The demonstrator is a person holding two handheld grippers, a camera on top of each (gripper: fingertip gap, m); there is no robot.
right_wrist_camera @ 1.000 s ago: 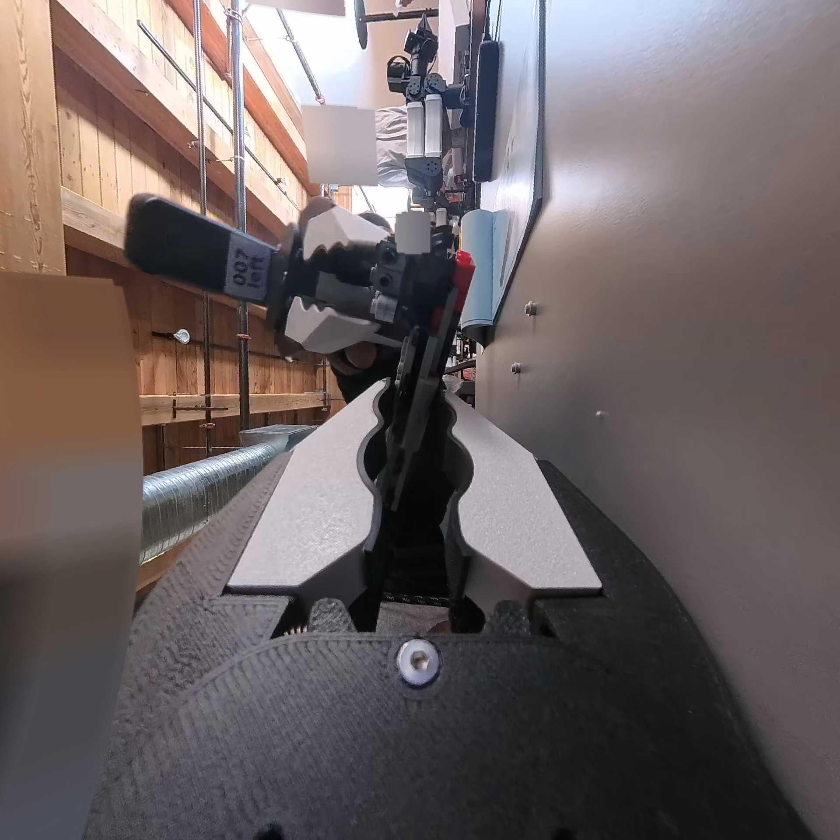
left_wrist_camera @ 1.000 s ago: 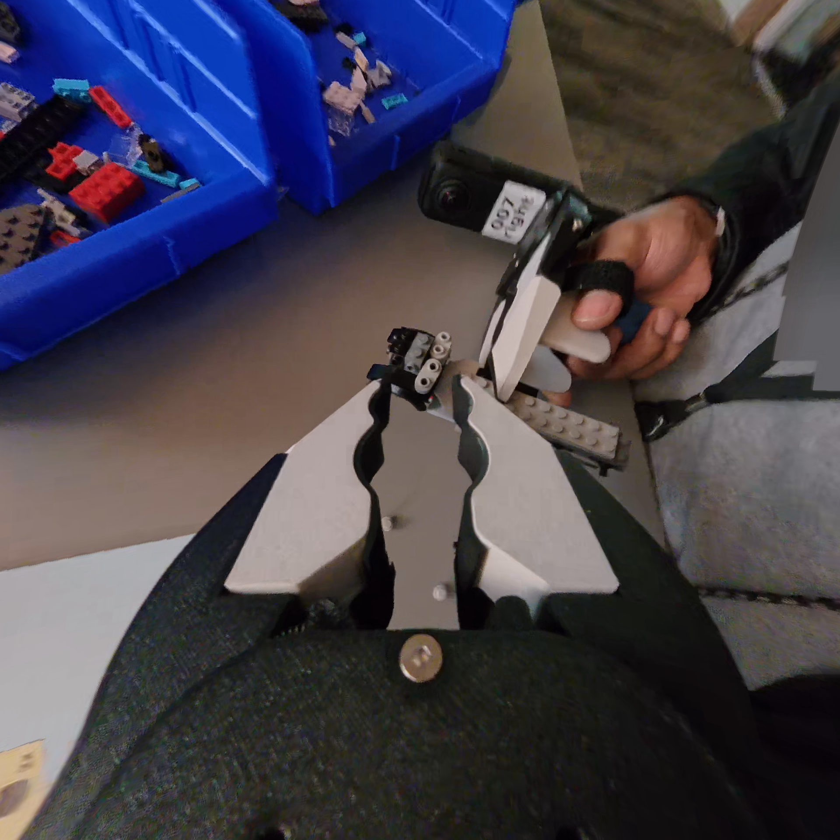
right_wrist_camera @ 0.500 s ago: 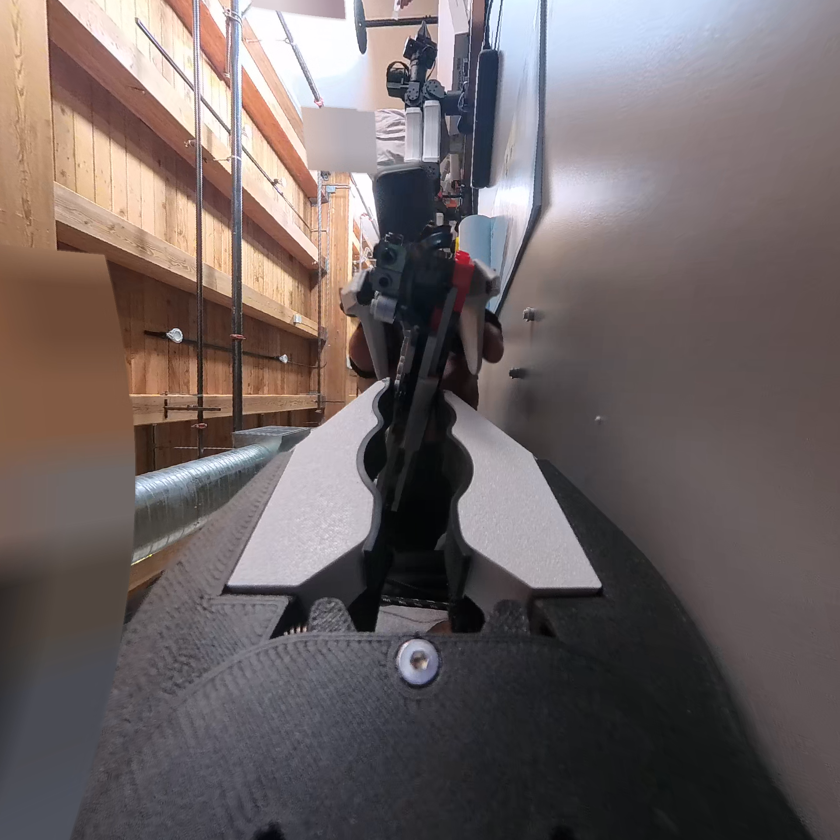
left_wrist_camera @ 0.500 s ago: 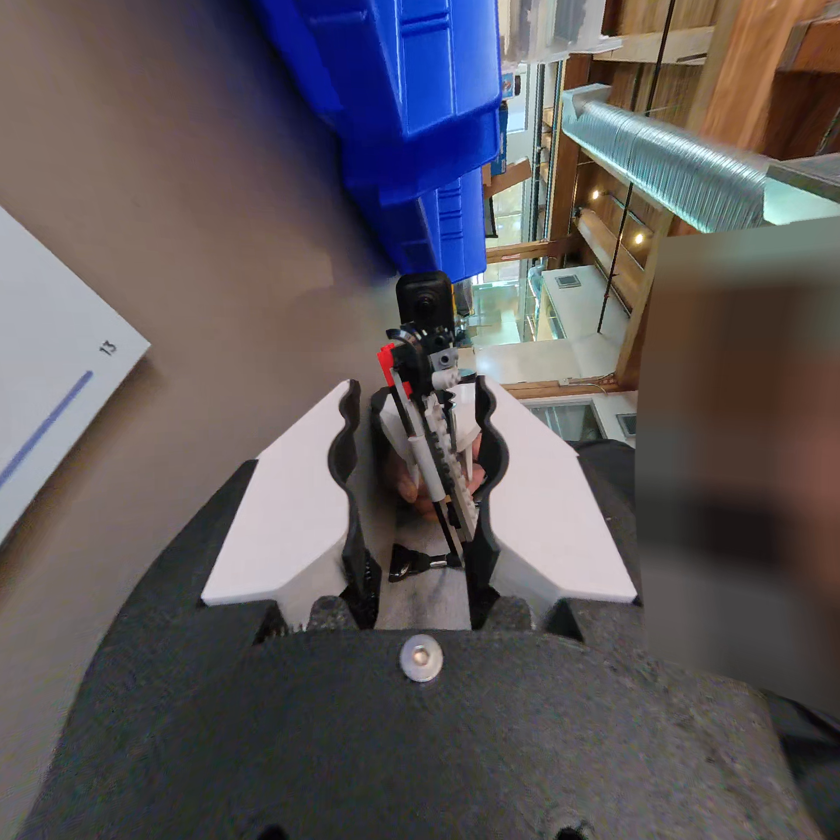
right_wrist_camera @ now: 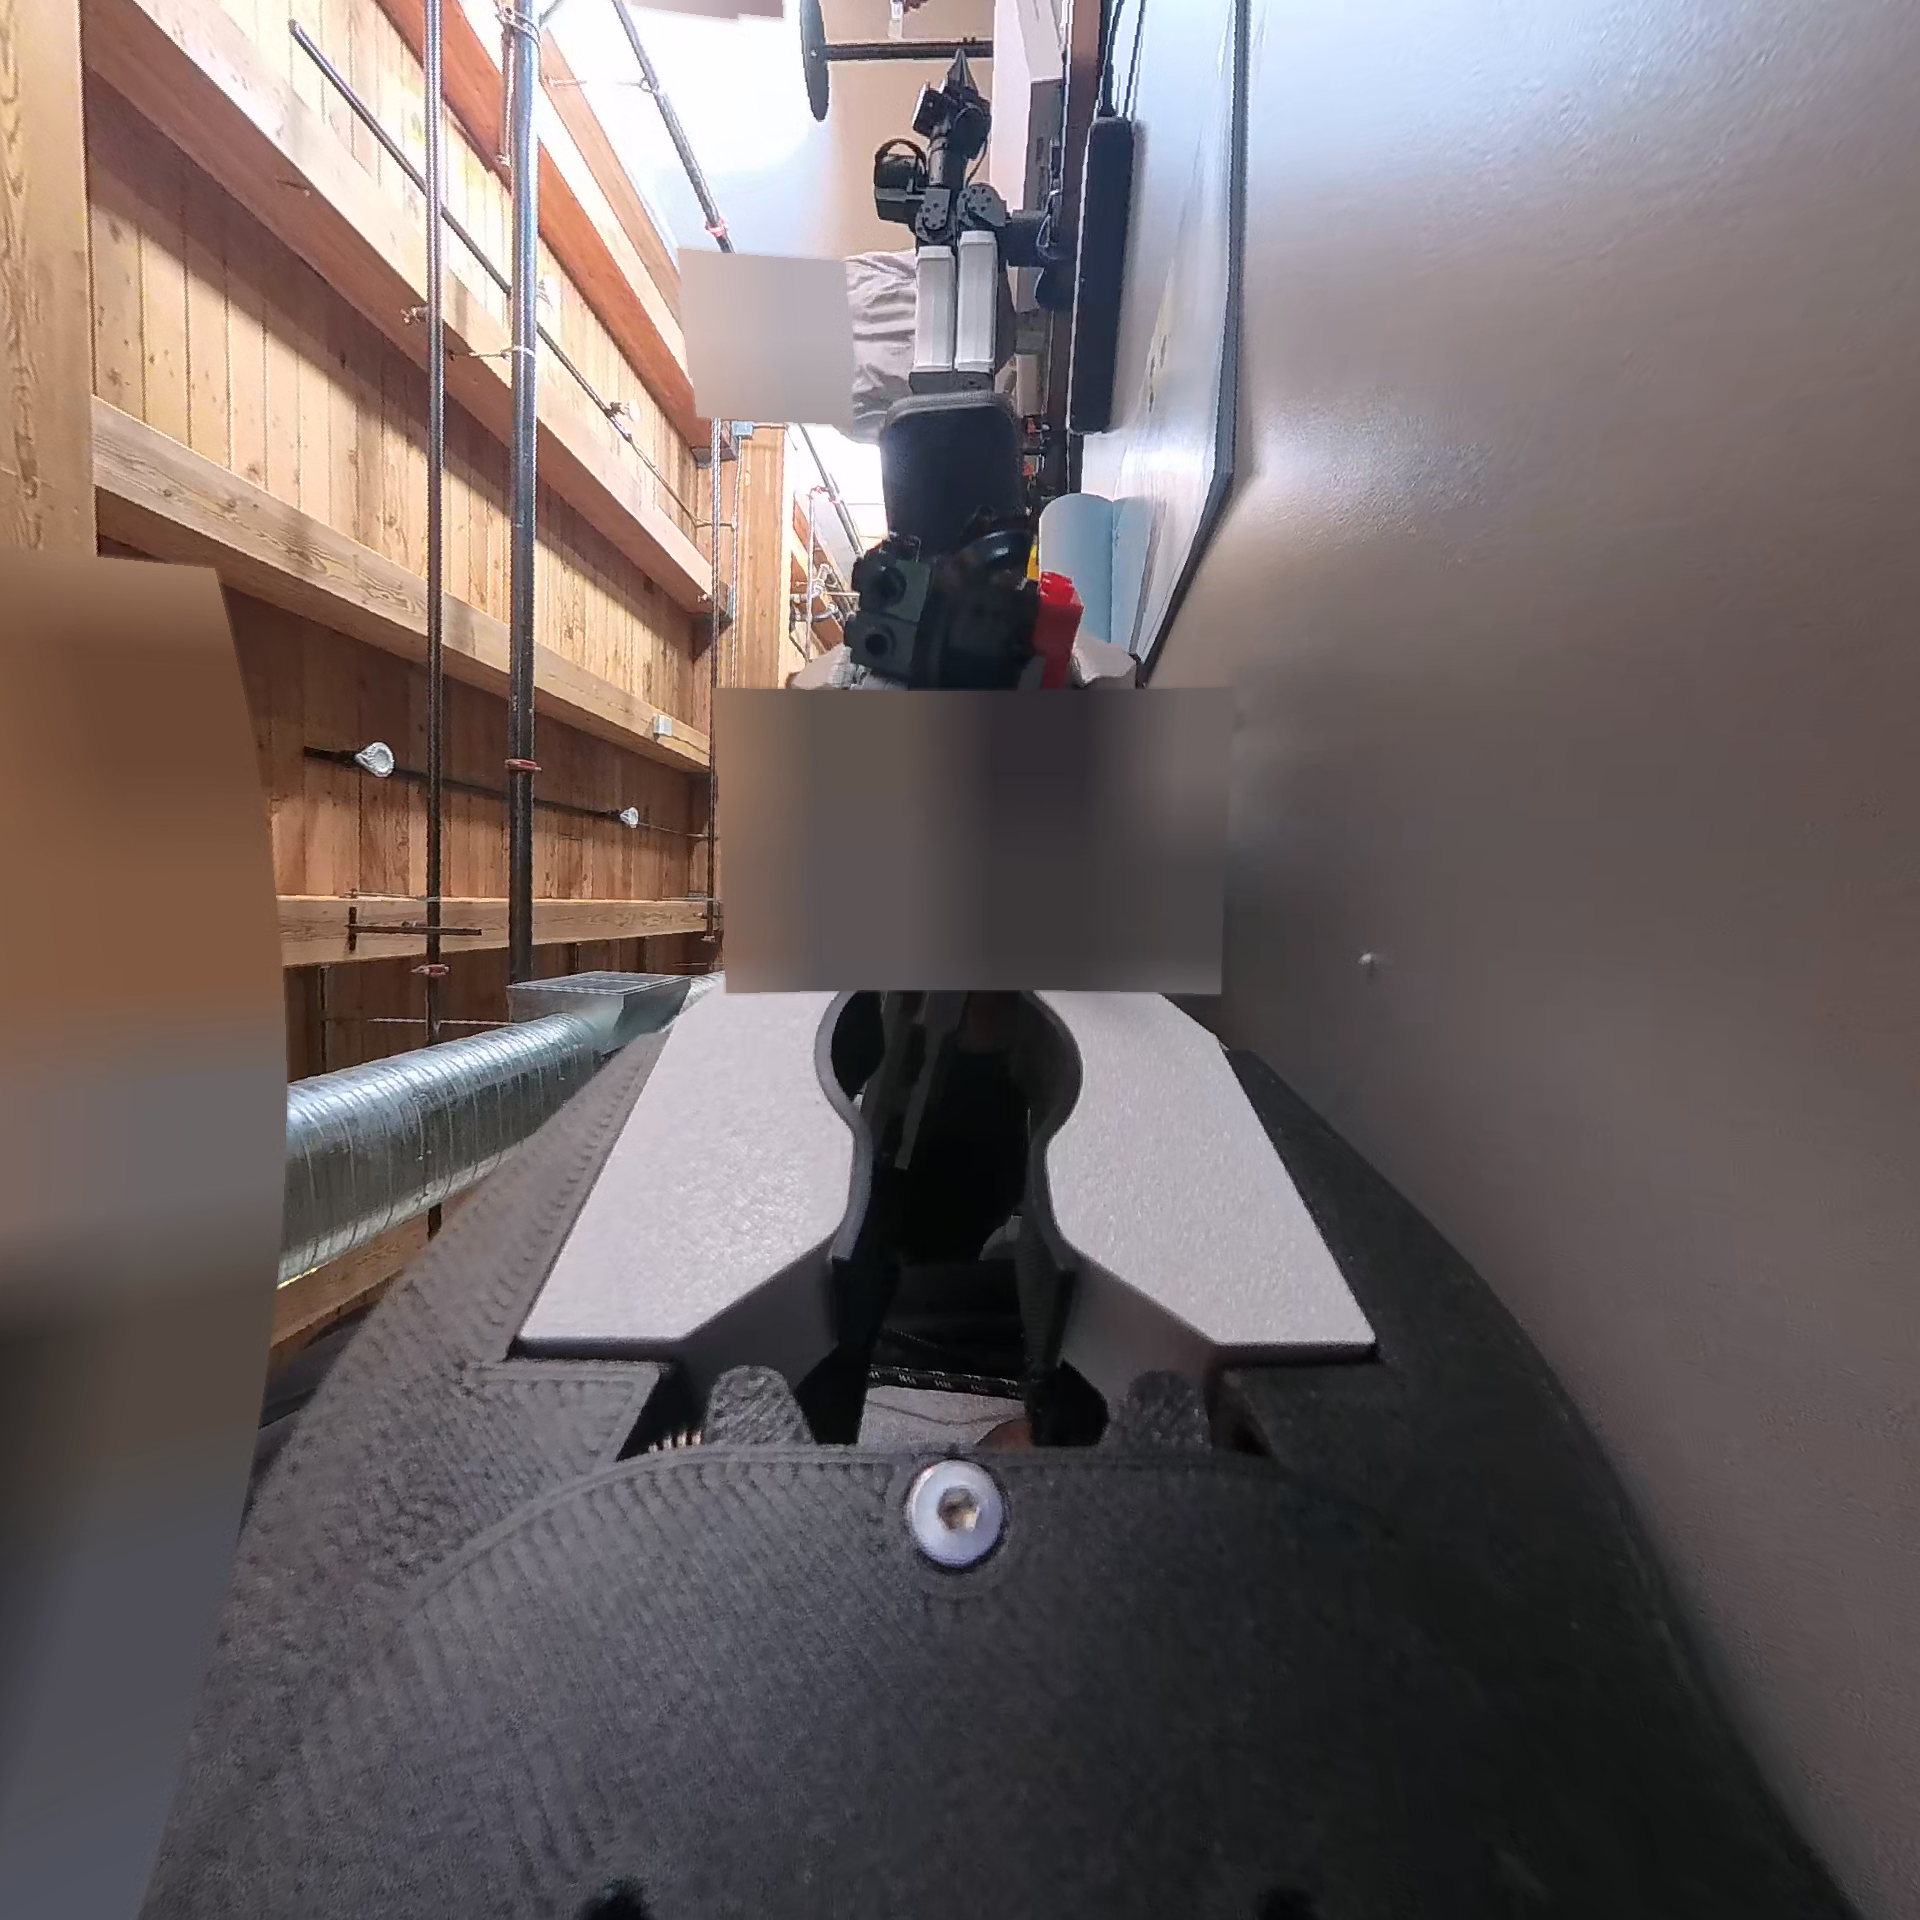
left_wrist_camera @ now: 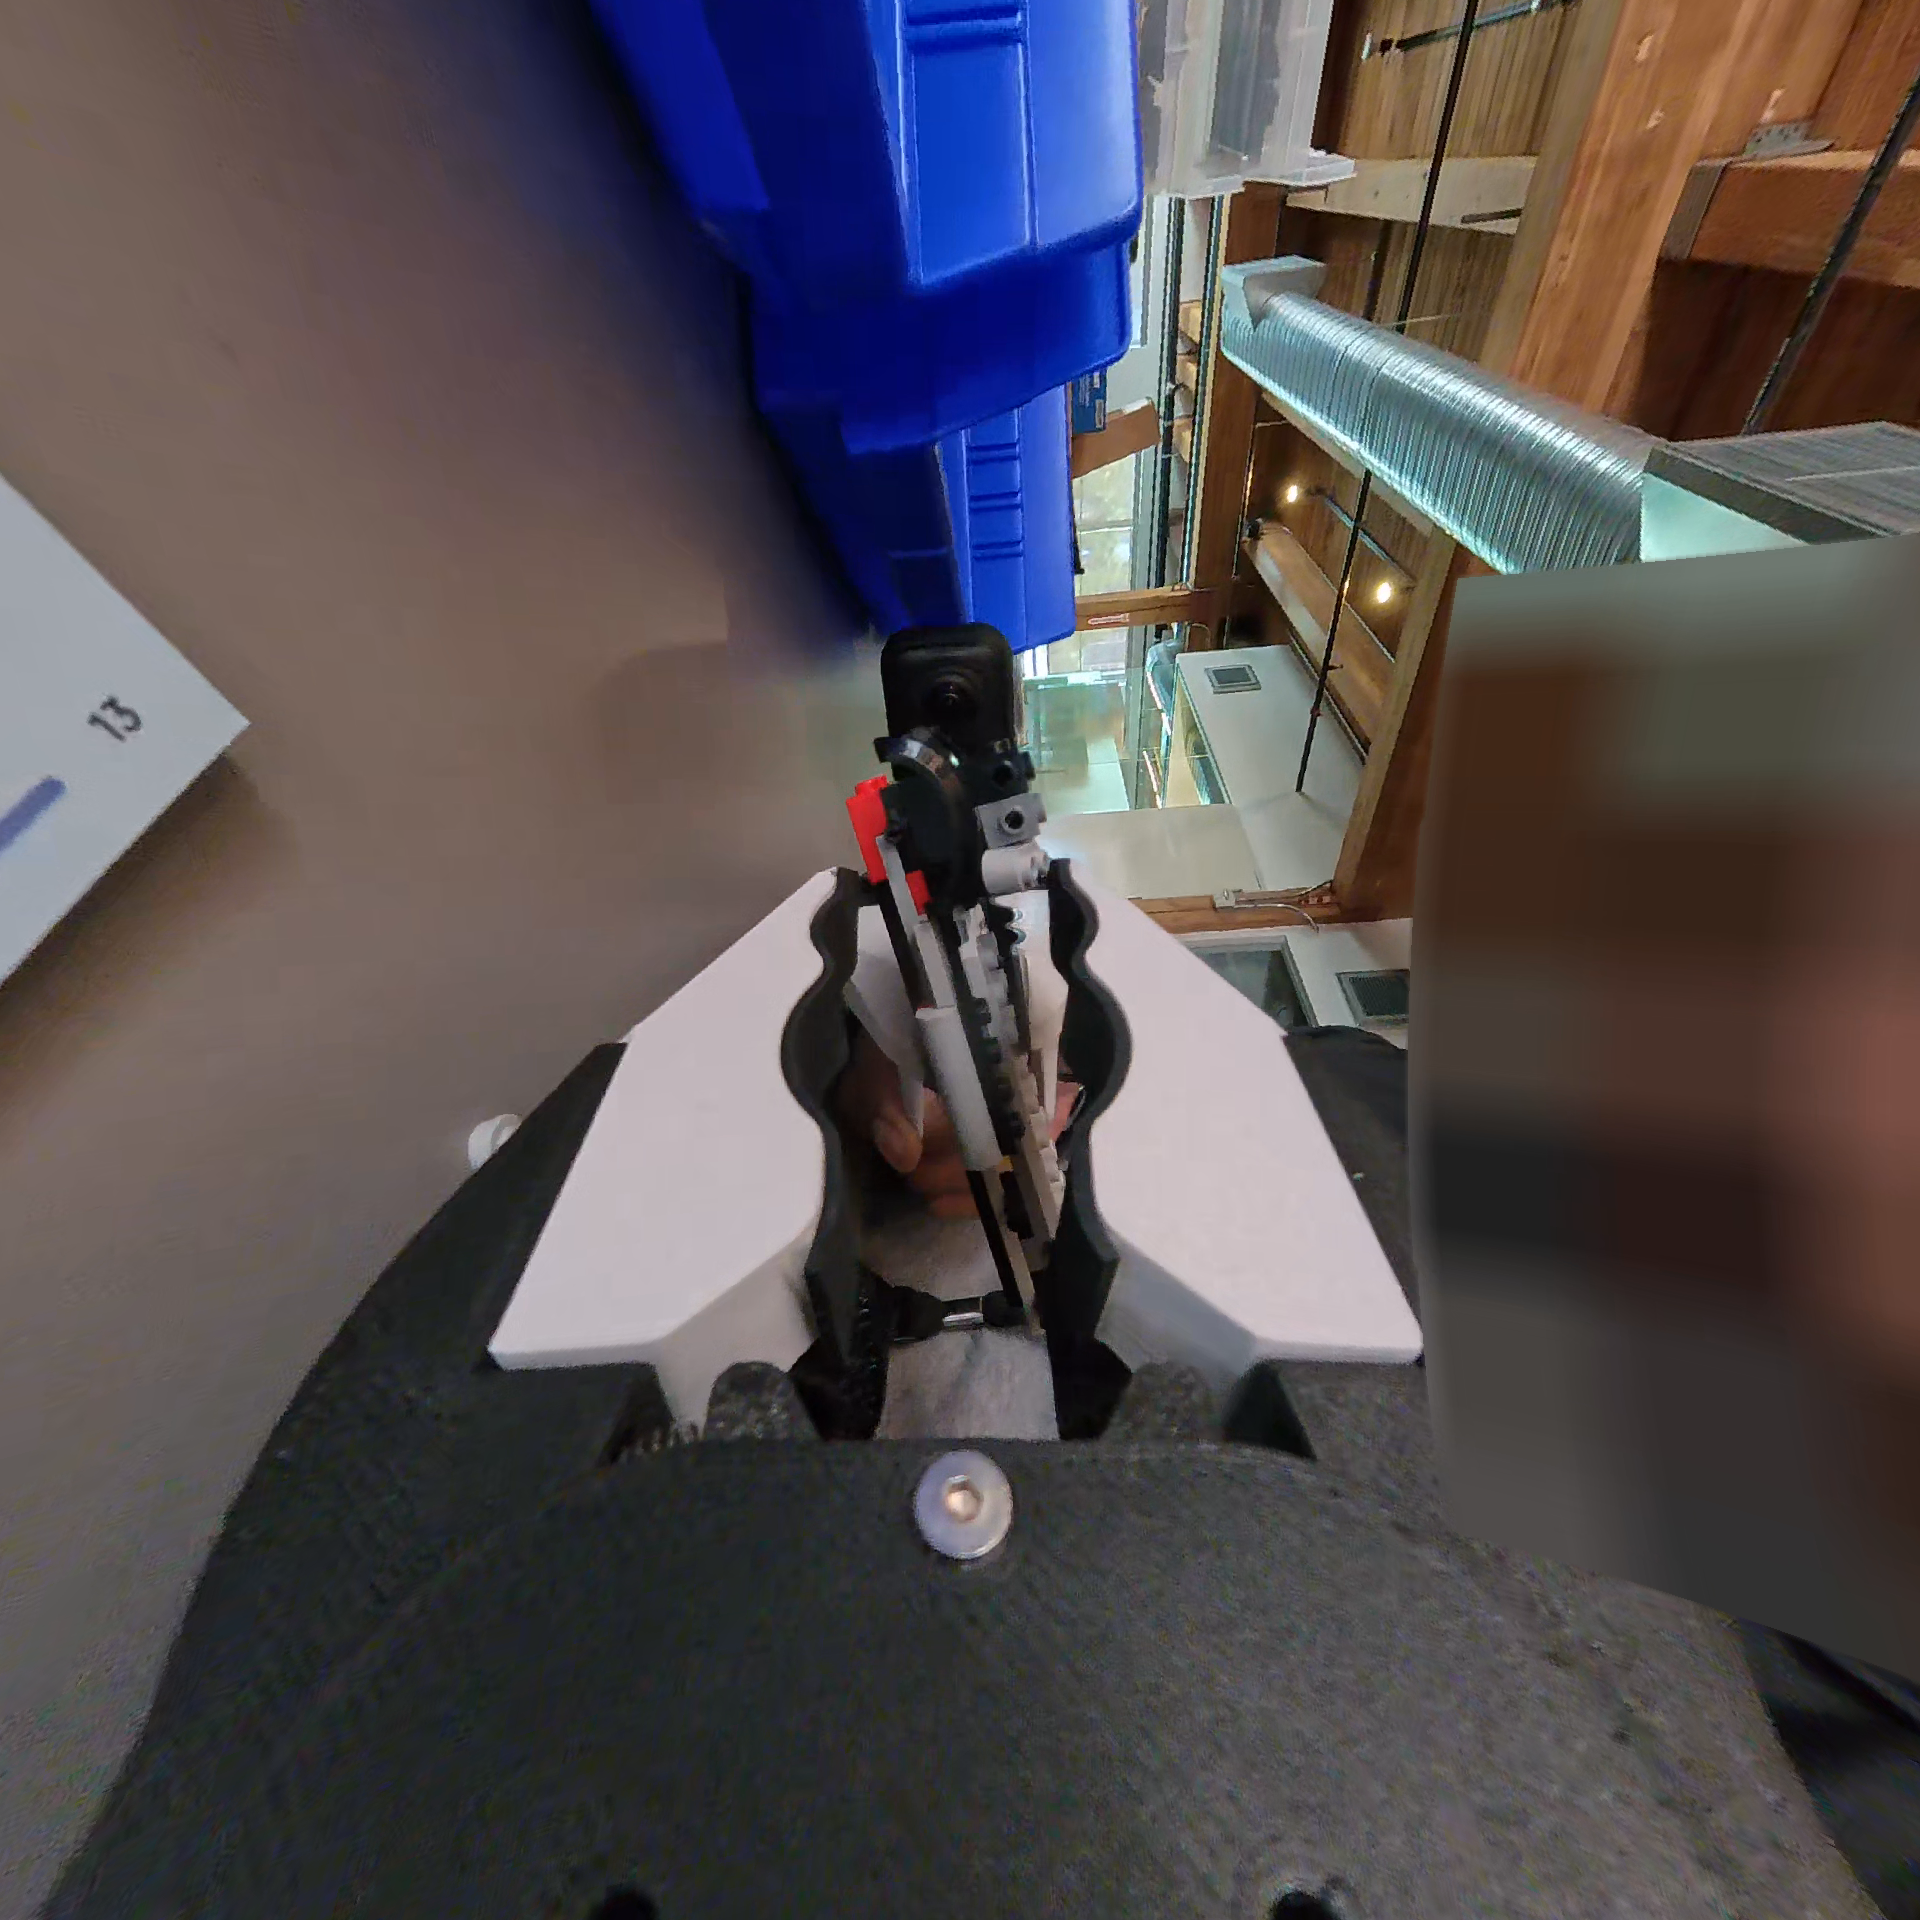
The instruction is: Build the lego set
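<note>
The lego model (left_wrist_camera: 961, 997) sits between both grippers, which face each other. The right gripper (right_wrist_camera: 951, 1039) seems to clamp it; whether the left gripper (left_wrist_camera: 951, 914) grips it I cannot tell. Squeeze gently and keep it straight. Blue bins (left_wrist_camera: 935, 260) stand behind the model on the grey table (left_wrist_camera: 364, 416); wooden walls (right_wrist_camera: 312, 520) lie beyond.

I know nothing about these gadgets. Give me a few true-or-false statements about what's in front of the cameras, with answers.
1. The Lego build has a red piece near its top. True.
2. The storage bins are green. False: they are blue.
3. A silver ribbed duct runs through the background. True.
4. The Lego build lies flat on the table, far from both tools. False: it is raised, between the fingers of the left tool.
</note>
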